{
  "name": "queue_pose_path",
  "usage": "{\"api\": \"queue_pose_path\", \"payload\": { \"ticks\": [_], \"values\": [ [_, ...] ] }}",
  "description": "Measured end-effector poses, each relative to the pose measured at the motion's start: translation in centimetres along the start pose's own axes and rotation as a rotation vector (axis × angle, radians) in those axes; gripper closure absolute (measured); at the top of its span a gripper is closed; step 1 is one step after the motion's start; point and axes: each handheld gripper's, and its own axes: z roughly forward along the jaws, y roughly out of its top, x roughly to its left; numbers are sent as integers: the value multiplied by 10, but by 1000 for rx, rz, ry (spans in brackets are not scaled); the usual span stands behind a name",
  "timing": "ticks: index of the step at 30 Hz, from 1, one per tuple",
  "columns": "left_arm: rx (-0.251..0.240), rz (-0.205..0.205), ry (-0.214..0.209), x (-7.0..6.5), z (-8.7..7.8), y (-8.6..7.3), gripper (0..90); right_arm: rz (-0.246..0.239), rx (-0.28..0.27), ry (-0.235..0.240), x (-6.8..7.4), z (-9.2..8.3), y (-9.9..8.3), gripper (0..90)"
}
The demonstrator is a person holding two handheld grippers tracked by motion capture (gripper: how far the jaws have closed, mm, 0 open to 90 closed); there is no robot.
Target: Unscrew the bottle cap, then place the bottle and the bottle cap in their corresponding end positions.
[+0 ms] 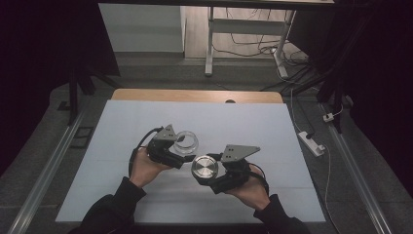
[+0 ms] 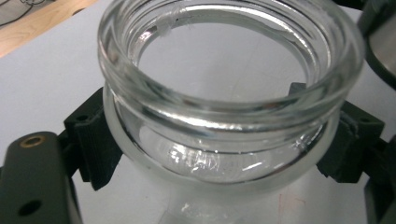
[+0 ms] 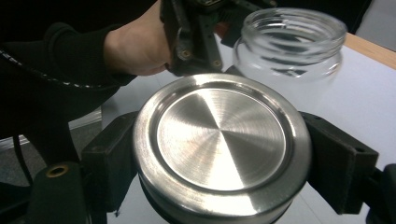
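Two grips are set: your right gripper (image 1: 210,171) clamps the steel lid (image 1: 204,167), your left gripper (image 1: 181,153) clamps the glass jar (image 1: 186,140) under its rim. Carry the lid level over the jar's mouth, just left of it, before lowering. Both hands sit low over the worktop (image 1: 122,126), wrists angled inward.

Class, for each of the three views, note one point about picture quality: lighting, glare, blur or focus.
High view: the white table is lit while the room around it is dark. Left gripper view: bright glare streaks run along the glass jar rim, which is close and slightly soft. Right gripper view: the metal lid shows a fan of reflected light; the jar behind it looks blurred.
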Motion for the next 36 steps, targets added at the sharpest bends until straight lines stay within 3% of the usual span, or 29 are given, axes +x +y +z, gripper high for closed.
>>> {"api": "queue_pose_path", "payload": {
  "ticks": [21,36],
  "values": [
    [-20,-2,19,8,2,13,155,-13,22,4,13,10,-15,187],
    [-19,8,22,16,17,20,155,9,38,22,15,20,-30,188]
  ]
}}
